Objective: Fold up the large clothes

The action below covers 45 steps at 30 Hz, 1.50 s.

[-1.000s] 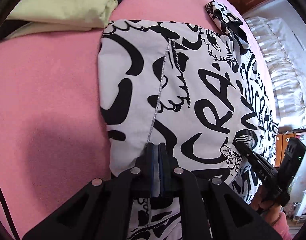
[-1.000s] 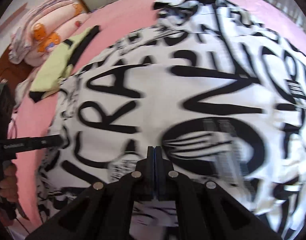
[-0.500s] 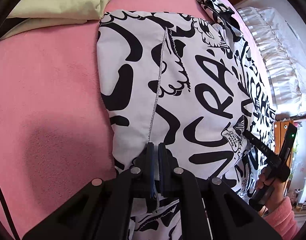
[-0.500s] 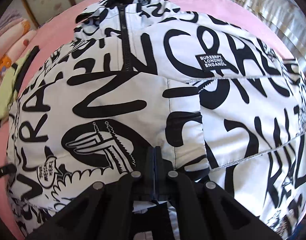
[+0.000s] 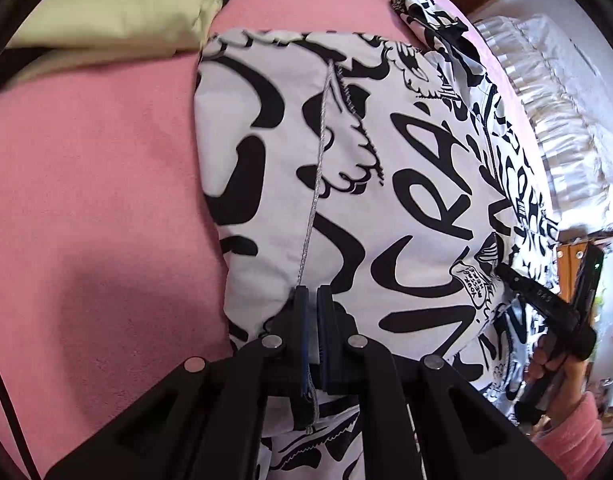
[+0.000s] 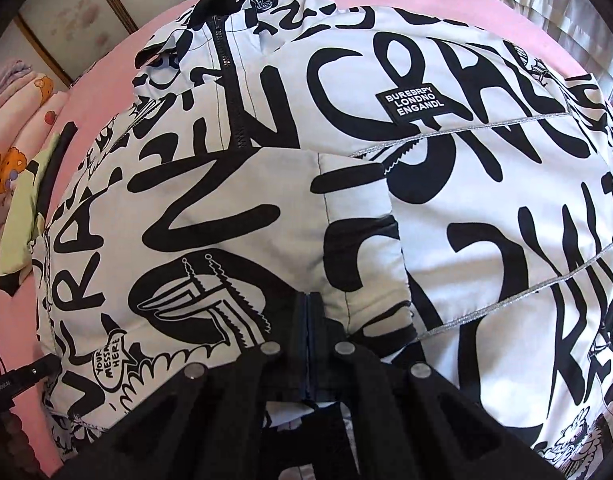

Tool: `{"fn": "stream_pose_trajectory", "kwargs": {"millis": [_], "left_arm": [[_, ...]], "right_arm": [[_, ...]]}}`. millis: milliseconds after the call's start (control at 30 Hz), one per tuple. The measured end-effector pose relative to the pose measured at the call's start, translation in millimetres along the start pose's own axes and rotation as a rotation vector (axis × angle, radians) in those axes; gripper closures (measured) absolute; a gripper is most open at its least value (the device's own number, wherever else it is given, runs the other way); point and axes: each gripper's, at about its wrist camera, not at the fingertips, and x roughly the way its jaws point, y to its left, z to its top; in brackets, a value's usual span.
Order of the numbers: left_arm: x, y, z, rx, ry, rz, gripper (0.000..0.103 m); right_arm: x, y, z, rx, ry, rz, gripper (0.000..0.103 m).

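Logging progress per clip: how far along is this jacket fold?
Early to midway. Done: one flap of the jacket lies folded across the zipper on the pink bed. In hand: left gripper and right gripper each pinch its near edge, jaws shut. Left: the patch side is unfolded.

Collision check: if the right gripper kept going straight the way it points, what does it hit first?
The black-and-white printed jacket. The right gripper is already shut on a fold of it, and fabric fills the view ahead. The pink bedcover probably lies beneath, though depth is unclear.
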Motion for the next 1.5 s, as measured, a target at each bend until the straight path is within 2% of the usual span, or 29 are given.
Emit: {"fn": "stream_pose_trajectory", "kwargs": {"millis": [100,133,167,200,267,333,400,500,533,667,733,900,1100,1300,1500], "left_arm": [[-16,-17,5,0.023,-0.067,0.07,0.097],[-23,-26,7,0.037,-0.089,0.087,0.093],[-28,-34,8,0.045,-0.109,0.102,0.081],[-33,-42,8,0.047,-0.134,0.111,0.076],[-44,-62,7,0.037,-0.199,0.122,0.044],[-50,-85,3,0.019,-0.249,0.129,0.03],[-52,-108,-1,0.003,-0.275,0.152,0.03],[-44,-151,-12,-0.008,-0.281,0.22,0.03],[-42,-165,-16,-0.01,-0.273,0.24,0.03],[-30,-219,-39,0.003,-0.21,0.308,0.03],[-24,-248,-49,0.008,-0.166,0.317,0.03],[-18,-315,-66,0.034,-0.147,0.263,0.03],[12,-402,-71,0.17,-0.088,0.226,0.03],[55,-491,-76,0.331,0.03,0.207,0.029],[89,-562,-85,0.473,0.074,0.216,0.024]], "right_arm": [[-4,2,7,0.01,0.023,0.014,0.103],[-7,3,9,0.001,0.022,0.021,0.103],[-12,5,11,-0.011,0.014,0.037,0.102],[-16,7,13,-0.018,0.003,0.056,0.1],[-27,8,15,-0.02,-0.034,0.1,0.1],[-36,9,18,-0.028,-0.048,0.172,0.098],[-42,8,21,-0.054,-0.047,0.225,0.093],[-55,3,22,-0.112,-0.049,0.269,0.068],[-59,-3,22,-0.122,-0.042,0.284,0.063],[-80,-41,20,-0.119,0.045,0.347,0.06],[-92,-68,19,-0.102,0.074,0.355,0.052],[-118,-143,15,-0.045,0.097,0.349,0.05],[-141,-249,6,0.054,0.075,0.254,0.05],[-153,-365,-8,0.295,0.075,0.194,0.05],[-158,-461,-20,0.516,0.02,0.124,0.05]]}}
